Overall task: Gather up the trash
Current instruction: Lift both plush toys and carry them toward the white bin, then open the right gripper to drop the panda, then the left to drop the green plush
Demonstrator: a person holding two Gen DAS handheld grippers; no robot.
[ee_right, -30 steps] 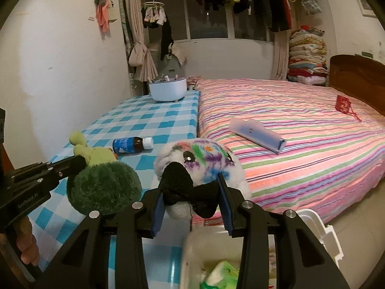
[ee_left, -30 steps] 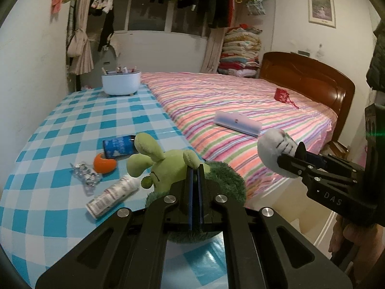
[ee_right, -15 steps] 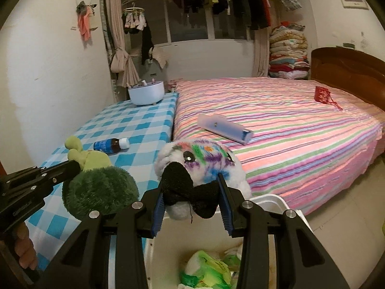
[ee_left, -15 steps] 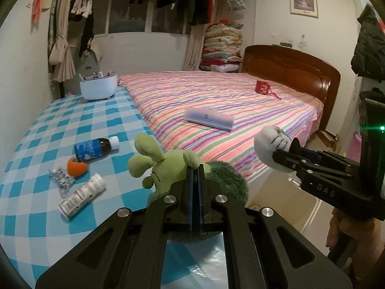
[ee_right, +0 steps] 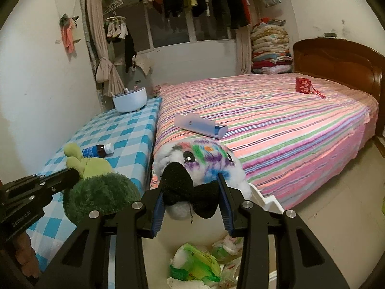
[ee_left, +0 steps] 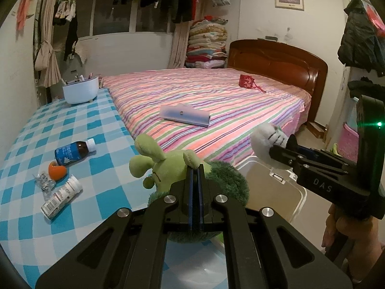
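Note:
My left gripper [ee_left: 195, 168] is shut on a green plush toy [ee_left: 168, 166] and holds it over the checked table's right edge; the toy also shows in the right wrist view [ee_right: 96, 187]. My right gripper [ee_right: 191, 192] is shut on a white plush toy with coloured scribbles [ee_right: 202, 166], above a white bin [ee_right: 267, 200] that holds green and white bags [ee_right: 199, 265]. The bin's open lid [ee_left: 272, 187] shows in the left wrist view, with the white toy [ee_left: 264, 139] above it.
On the blue checked table [ee_left: 72, 120] lie a brown bottle [ee_left: 72, 150], an orange peel [ee_left: 57, 171], a foil scrap [ee_left: 44, 183] and a white tube [ee_left: 61, 200]. A white bowl [ee_left: 80, 90] stands at the far end. A flat box [ee_left: 185, 115] lies on the striped bed [ee_left: 216, 96].
Both grippers have moved right with their toys, off the table side and over the bin. The bin's inside and its bags have come into the right wrist view.

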